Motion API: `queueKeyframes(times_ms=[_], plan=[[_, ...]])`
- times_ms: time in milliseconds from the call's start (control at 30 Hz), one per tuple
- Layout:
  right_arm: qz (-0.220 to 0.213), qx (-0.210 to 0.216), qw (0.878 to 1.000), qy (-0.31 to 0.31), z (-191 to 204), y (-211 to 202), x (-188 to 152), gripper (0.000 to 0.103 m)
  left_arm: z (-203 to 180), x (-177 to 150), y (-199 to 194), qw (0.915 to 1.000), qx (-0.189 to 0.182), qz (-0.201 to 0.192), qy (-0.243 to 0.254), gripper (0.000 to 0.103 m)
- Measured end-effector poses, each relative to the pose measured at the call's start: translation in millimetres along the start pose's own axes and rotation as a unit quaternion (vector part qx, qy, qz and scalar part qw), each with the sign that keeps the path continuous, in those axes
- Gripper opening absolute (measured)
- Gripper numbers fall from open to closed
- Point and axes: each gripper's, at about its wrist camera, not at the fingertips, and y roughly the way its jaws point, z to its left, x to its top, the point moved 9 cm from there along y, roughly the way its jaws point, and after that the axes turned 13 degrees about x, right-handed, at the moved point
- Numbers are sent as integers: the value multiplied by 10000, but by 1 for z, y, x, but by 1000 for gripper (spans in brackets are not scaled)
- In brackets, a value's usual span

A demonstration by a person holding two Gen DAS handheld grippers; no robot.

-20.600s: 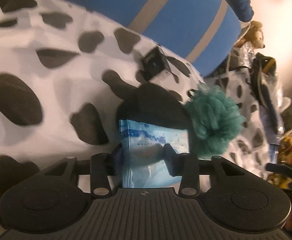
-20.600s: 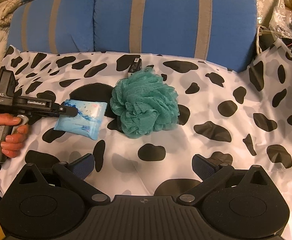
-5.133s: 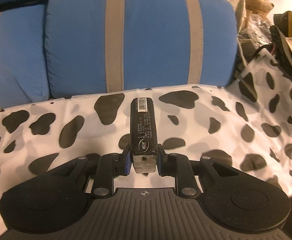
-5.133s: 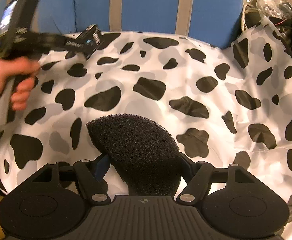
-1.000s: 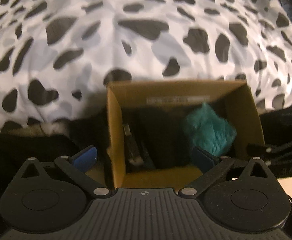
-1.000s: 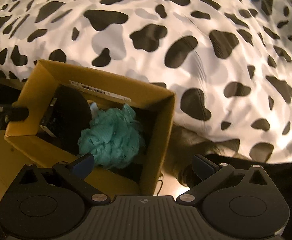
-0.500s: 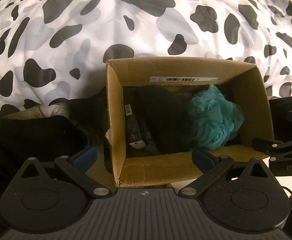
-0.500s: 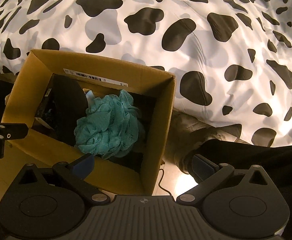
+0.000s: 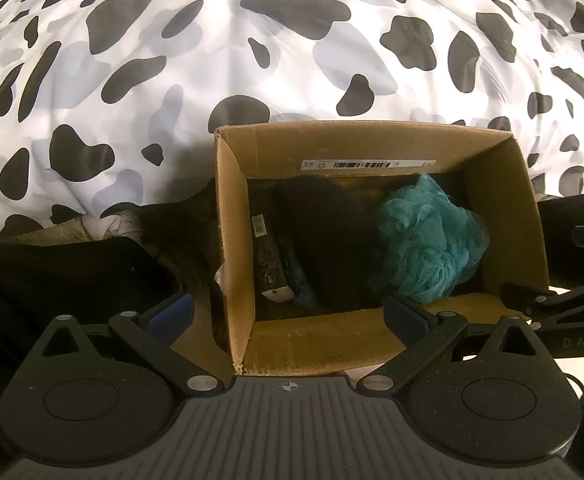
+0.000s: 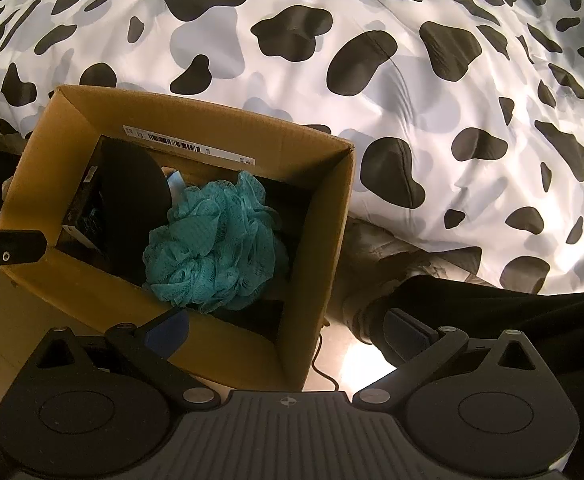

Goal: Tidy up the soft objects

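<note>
An open cardboard box (image 9: pixel 371 142) (image 10: pixel 323 216) stands below the edge of a cow-print cover. Inside lie a teal mesh pouf (image 9: pixel 427 236) (image 10: pixel 216 244), a black sponge (image 9: pixel 327 240) (image 10: pixel 132 196) and a slim black packet (image 9: pixel 268 256) standing along the left wall. A bit of blue wrapper (image 9: pixel 305 294) peeks out under the sponge. My left gripper (image 9: pixel 288 314) hovers open above the box's near wall, holding nothing. My right gripper (image 10: pixel 288 330) is open too, over the box's right corner, empty.
The black-and-white cow-print cover (image 9: pixel 252 60) (image 10: pixel 411 80) fills the upper half of both views. Dark fabric (image 9: pixel 52 272) lies left of the box, and more dark cloth (image 10: pixel 511 312) lies to its right. The other gripper's black arm (image 9: pixel 563 304) shows at the right edge.
Both grippers have risen and pulled back slightly from the box; the view has steadied. The box's contents have not moved in the last second.
</note>
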Motion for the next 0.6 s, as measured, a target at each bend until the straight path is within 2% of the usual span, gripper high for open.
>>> queueKeyframes(times_ms=[600], plan=[[37, -23, 10000, -53, 1, 1, 0, 103, 4, 2, 0, 9999, 14, -27, -130, 103]])
